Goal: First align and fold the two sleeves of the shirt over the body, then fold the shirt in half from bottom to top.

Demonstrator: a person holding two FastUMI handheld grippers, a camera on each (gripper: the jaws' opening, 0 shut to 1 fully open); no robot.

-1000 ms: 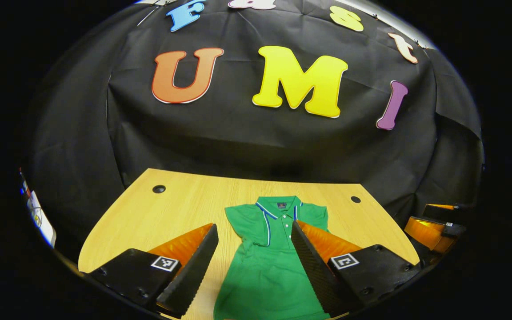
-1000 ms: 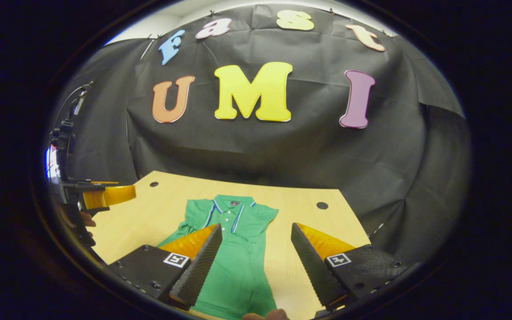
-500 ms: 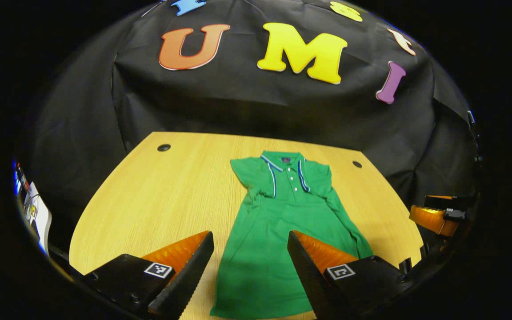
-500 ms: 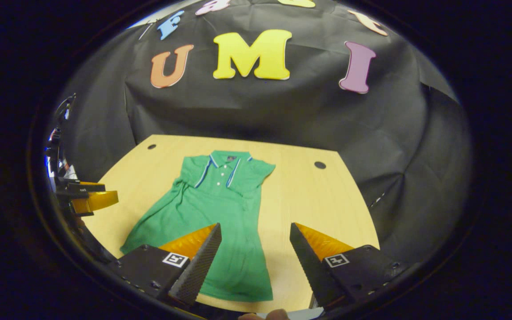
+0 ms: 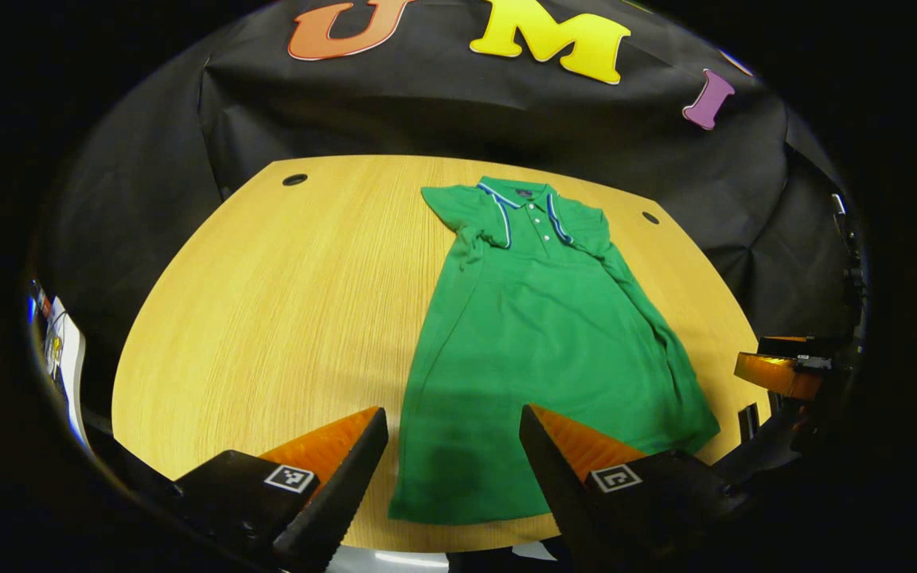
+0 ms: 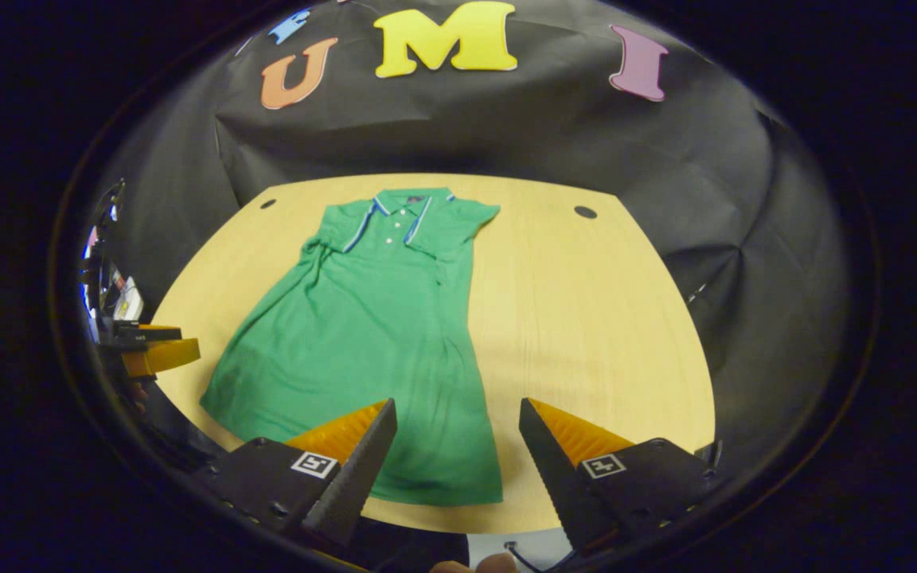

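While both sleeves lie tucked onto the body of the shirt [image 5: 538,334], I hold my two tools back at the near edge of the table [image 5: 267,302], because the bottom hem is what the remaining fold needs. The shirt lies flat and lengthwise, collar [image 5: 524,191] close to the far edge and hem just short of the near edge, so lifting the hem and carrying it toward the collar would halve it.

My left tool [image 5: 452,469] hangs above the hem's left corner with its fingers spread wide and nothing between them. My right tool [image 6: 458,461] is likewise wide apart and empty, poised above the hem's right corner [image 6: 482,493]. I judge the wide spread is meant to let each tool straddle a corner before pinching.

From the left gripper view the right tool shows at the table's right side [image 5: 781,370]; from the right gripper view the left one sits at the left side [image 6: 156,354].

The sleeve folds look slightly uneven and the skirt flares toward the hem, so I reckon the corners must rise together or the fold will skew.
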